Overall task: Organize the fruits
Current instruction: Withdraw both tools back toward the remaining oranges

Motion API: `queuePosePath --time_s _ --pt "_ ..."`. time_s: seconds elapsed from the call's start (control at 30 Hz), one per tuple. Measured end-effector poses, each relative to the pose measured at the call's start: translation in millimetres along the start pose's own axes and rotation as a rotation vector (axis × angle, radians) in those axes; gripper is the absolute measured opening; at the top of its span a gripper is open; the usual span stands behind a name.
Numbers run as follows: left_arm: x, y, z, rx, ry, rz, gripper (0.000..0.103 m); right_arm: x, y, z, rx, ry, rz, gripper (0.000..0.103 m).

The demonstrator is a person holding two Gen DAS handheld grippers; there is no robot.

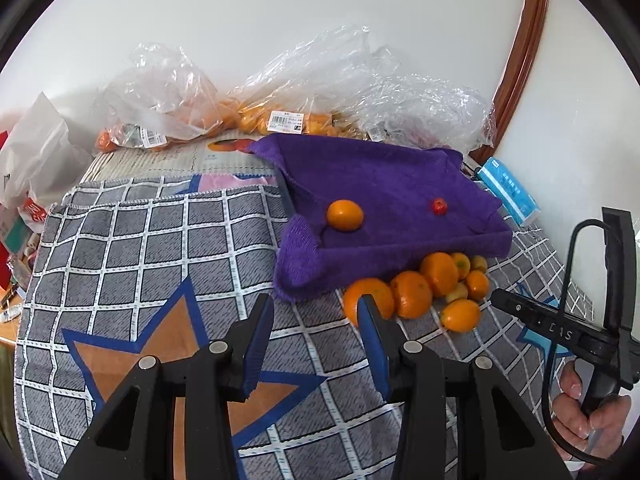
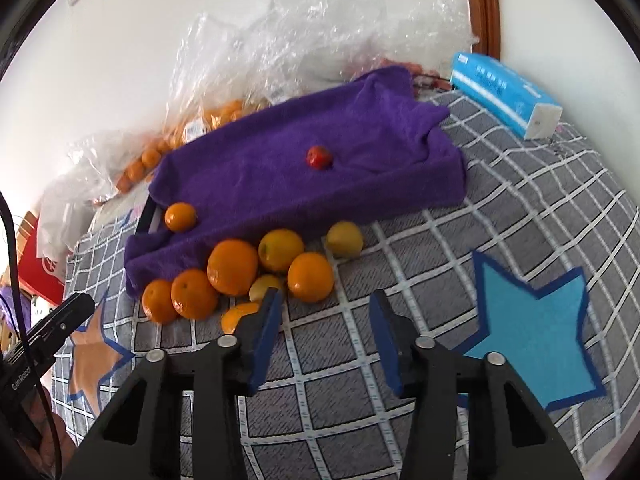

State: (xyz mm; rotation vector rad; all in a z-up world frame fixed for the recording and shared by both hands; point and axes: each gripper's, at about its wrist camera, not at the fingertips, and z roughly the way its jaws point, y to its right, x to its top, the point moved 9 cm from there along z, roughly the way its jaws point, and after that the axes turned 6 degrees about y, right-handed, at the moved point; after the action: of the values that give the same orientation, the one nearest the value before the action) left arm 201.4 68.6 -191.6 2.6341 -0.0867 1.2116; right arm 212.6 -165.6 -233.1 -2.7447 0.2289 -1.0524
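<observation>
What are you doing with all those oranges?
A person holds a left gripper and a right gripper, both open and empty, near a pile of oranges on the checked cloth. One orange and a small red fruit sit on the purple towel.

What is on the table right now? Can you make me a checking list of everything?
Surface: checked grey cloth with star patches.
Job's things: loose orange fruit pile beside the purple towel; one orange fruit and a small red fruit on the towel.
Clutter: plastic bags of fruit, blue tissue pack.
Grippers: left hand-held gripper and right hand-held gripper hold nothing.
Cables: black cable on the right hand-held gripper.
Surroundings: white wall, wooden frame.
</observation>
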Motion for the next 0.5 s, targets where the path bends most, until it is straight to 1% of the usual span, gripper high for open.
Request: queuePosePath --time_s 0.1,0.2,0.27,0.3,0.37,0.5 --pt "-6 -6 3 -0.015 -0.018 -0.022 0.040 -3 -7 6 -0.009 -0.009 0.001 0.040" --pt "-12 -8 7 -0.049 -0.041 -0.040 0.040 -1 -14 6 -0.026 0.015 -0.020 0.040" --pt "-16 -7 8 -0.049 -0.053 -0.024 0.039 0 -17 5 -0.035 0.025 -0.031 0.040" --pt "-17 -7 8 -0.042 -0.054 -0.006 0.037 0 -19 4 -0.038 0.031 -0.033 0.040" --pt "-19 -5 7 -0.038 -0.050 0.026 0.037 2 -21 4 -0.045 0.035 -0.034 0.040" --pt "-21 -3 7 -0.060 -0.056 0.030 0.037 3 -24 4 -0.046 0.042 -0.032 0.040"
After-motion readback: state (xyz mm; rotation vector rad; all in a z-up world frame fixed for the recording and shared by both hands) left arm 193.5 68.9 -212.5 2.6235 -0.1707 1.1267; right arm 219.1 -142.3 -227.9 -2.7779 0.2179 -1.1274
